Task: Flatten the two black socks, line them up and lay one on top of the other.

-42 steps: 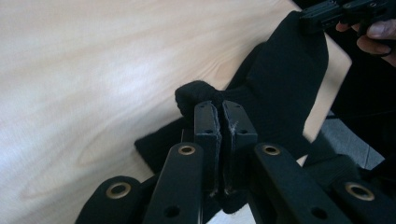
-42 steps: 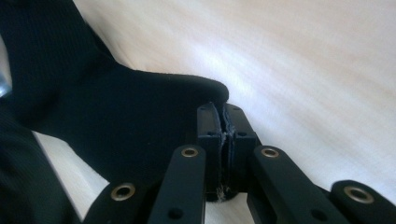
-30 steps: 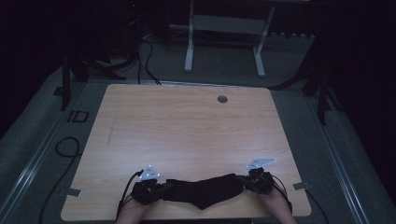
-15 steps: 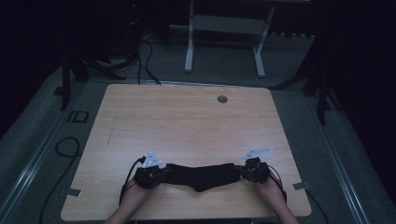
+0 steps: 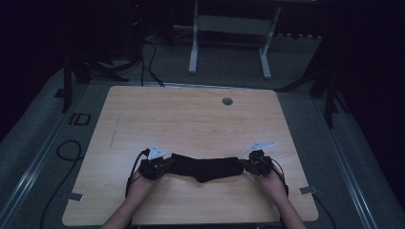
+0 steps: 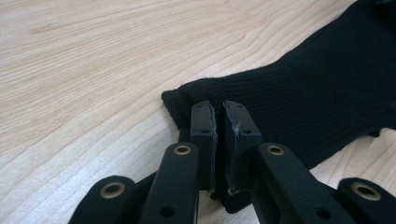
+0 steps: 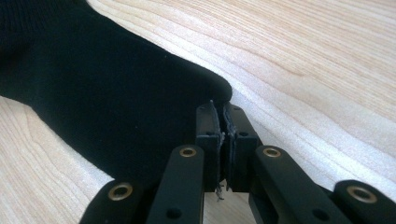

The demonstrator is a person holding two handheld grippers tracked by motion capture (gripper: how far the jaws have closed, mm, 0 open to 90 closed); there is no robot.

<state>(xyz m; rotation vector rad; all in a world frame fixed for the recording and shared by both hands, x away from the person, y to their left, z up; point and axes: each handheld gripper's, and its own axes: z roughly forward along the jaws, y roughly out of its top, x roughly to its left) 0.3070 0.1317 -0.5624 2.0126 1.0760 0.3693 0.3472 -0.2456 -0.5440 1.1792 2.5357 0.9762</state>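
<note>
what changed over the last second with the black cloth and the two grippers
Both grippers, left gripper and right gripper, carried the black cloth a little farther from the table's near edge. Each stays shut on its end of the cloth, which remains stretched between them.

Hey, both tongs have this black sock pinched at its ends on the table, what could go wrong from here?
The left tongs and right tongs each pinch only a thin edge of the black sock, so pulling it taut might slip an end free. The sock's middle sags in a fold, which may crease when laid flat. It also lies close to the near edge of the table and might slide off.
</note>
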